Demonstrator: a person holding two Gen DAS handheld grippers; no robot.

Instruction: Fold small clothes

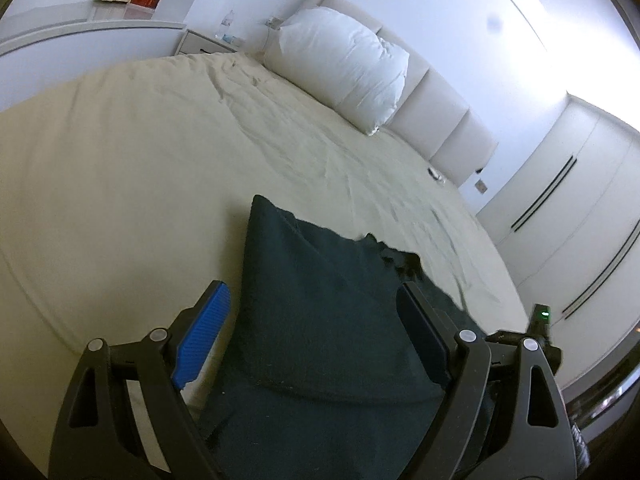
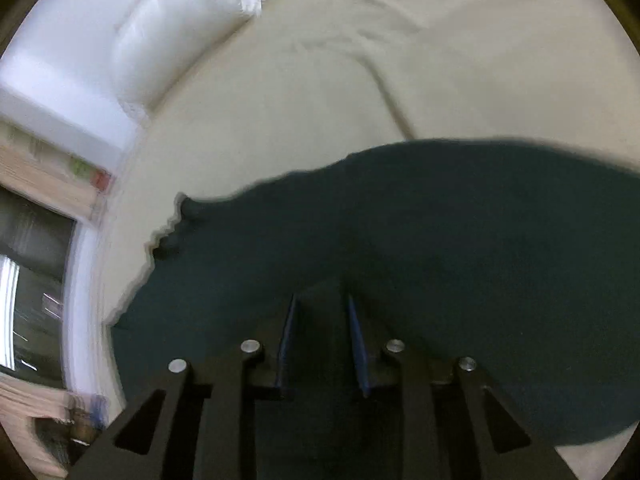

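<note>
Left gripper [image 1: 312,320]: fingers [image 1: 204,334] spread wide, released, straddling the dark green cloth [image 1: 320,320] in lower centre of frame, not pinching it. Right gripper [image 2: 320,304]: fingers [image 2: 356,344] narrowly apart with a raised fold of the same cloth [image 2: 440,240] between them; can't tell if the pads actually clamp it. Cloth lies on the cream bed [image 1: 120,160]; white pillow [image 1: 340,64] at the headboard, upper centre.
</note>
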